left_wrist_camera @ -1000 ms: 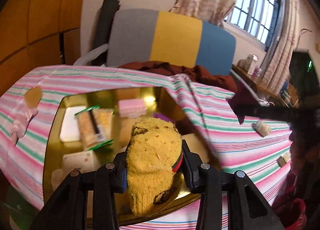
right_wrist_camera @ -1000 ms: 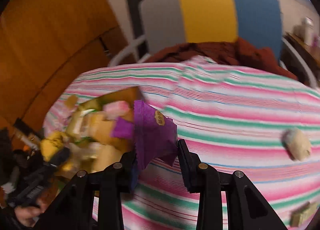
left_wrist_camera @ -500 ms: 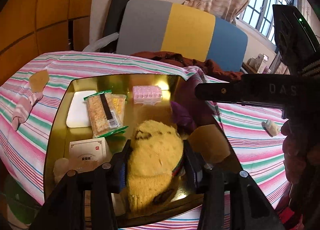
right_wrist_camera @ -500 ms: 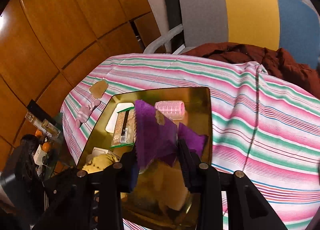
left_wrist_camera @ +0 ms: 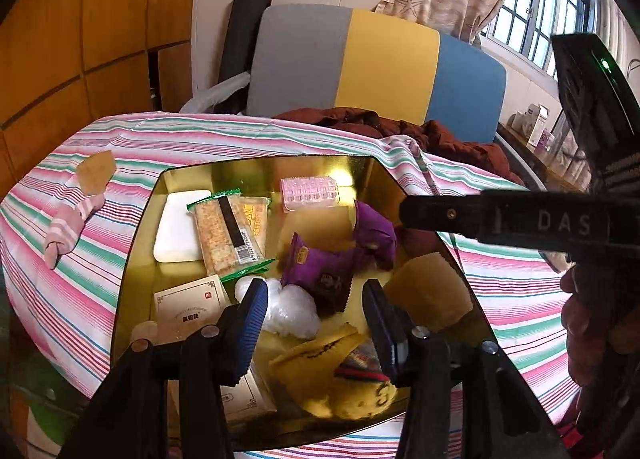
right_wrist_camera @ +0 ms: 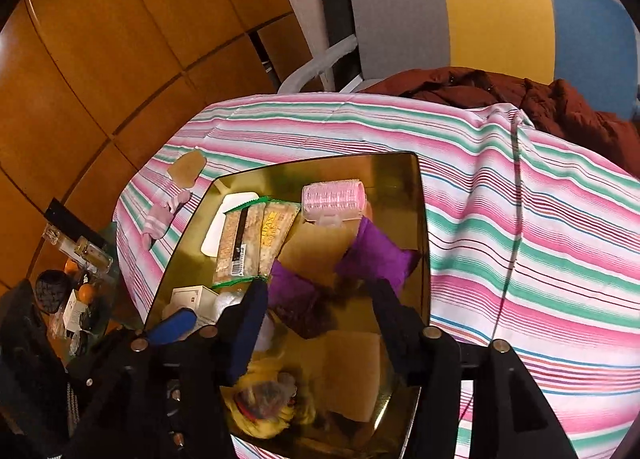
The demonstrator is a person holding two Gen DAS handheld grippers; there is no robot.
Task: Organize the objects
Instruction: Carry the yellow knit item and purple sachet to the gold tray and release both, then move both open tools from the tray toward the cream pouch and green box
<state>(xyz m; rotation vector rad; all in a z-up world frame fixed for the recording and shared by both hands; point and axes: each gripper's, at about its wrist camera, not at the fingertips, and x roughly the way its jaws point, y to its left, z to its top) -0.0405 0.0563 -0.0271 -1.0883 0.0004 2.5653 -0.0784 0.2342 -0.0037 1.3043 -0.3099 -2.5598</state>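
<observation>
Gold mirror-finish tray (left_wrist_camera: 144,227) sits on the bench under a pink, green and white striped cloth (left_wrist_camera: 72,291) and already carries most of the load: white flat pad (left_wrist_camera: 176,227), two clear-wrapped cracker packs (left_wrist_camera: 224,235), pink ridged hair roller (left_wrist_camera: 309,193), cream printed carton (left_wrist_camera: 192,305), crumpled clear plastic wad (left_wrist_camera: 290,309), two purple snack packets (left_wrist_camera: 320,271), tan cardboard pieces (left_wrist_camera: 430,291). Yellow knitted sock with red-green cuff (left_wrist_camera: 340,375) lies in the tray's near corner, below the left gripper (left_wrist_camera: 312,323); left fingers (left_wrist_camera: 250,319) stand apart with nothing between the pads, sock free of them. Right gripper (right_wrist_camera: 316,323) hovers over the tray's middle, its fingers (right_wrist_camera: 246,323) opening; the purple packet (right_wrist_camera: 296,299) lies loose in the tray beyond them, not pinched. Judgement: both of these deliveries look finished. Left outside the tray, as far as shown: a pink-and-white striped rolled sock (left_wrist_camera: 68,223) and a tan cardboard tag (left_wrist_camera: 96,175), just beside each other on the cloth off the tray's far left corner. The right side of the bench is partly hidden by the other gripper, so more strays there cannot be ruled out. Reckon the task well advanced, a few pickups remaining.
</observation>
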